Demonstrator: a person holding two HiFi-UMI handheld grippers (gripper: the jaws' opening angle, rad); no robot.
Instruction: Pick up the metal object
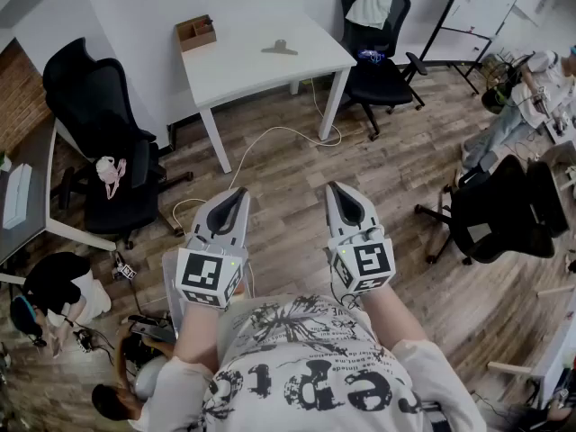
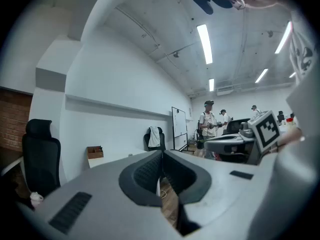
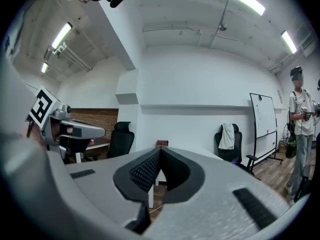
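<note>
While level, left tool (image 1: 240,192) beside right tool (image 1: 332,187)

The surface (image 1: 261,61) is white, the metal object (image 1: 280,49) on it dull grey, and the box (image 1: 196,32) at its corner brown. The left gripper (image 1: 238,192) and right gripper (image 1: 336,188) are pale grey with black ribbed pads (image 3: 145,170) and black-and-white square markers. The floor (image 1: 396,178) is brown wood planking. The office chair (image 1: 99,106) is black. The person's shirt (image 1: 306,367) is white with black print.
</note>
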